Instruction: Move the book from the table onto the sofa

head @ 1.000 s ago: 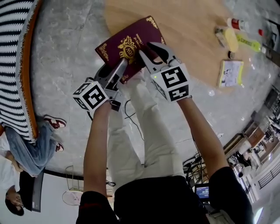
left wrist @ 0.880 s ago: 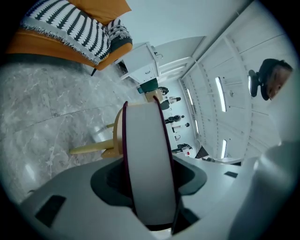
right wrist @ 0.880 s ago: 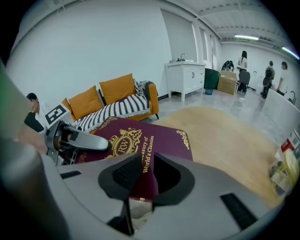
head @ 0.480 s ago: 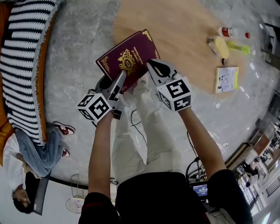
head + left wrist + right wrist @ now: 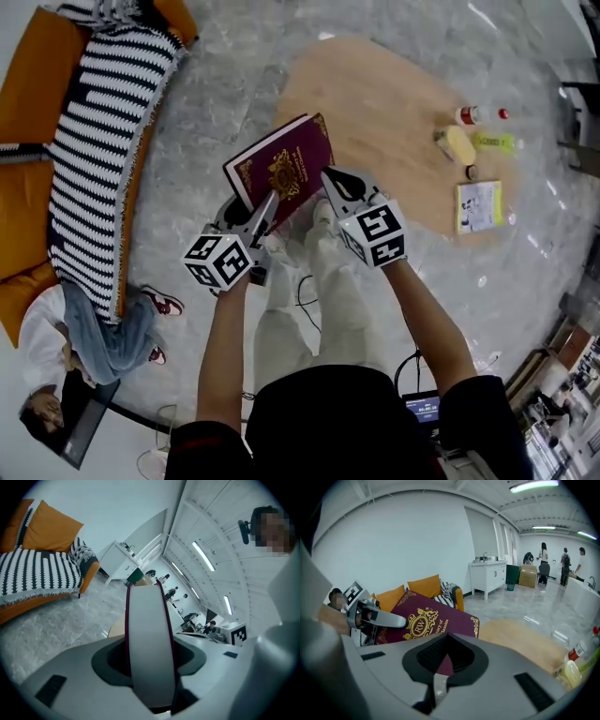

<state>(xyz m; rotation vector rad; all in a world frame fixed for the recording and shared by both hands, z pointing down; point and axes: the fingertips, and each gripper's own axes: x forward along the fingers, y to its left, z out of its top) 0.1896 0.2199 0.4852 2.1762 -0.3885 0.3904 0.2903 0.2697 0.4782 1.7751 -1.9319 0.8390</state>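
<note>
Between the striped sofa [image 5: 98, 141] and the wooden table [image 5: 384, 103], the maroon book [image 5: 281, 169] (gold crest "RW", part-word "lassics") is held in the air, left gripper [image 5: 265, 208] clamped across its page edge, right gripper [image 5: 330, 180] pinched shut on its cover.

The book [image 5: 281, 171] is bound in maroon, stamped with a gold crest and gold corner ornaments. The sofa [image 5: 33, 84] is upholstered in orange and draped with a black-and-white striped throw [image 5: 103, 131]. The desk [image 5: 375, 103] is finished in pale wood, and the floor [image 5: 216, 84] is laid in grey veined marble.
</note>
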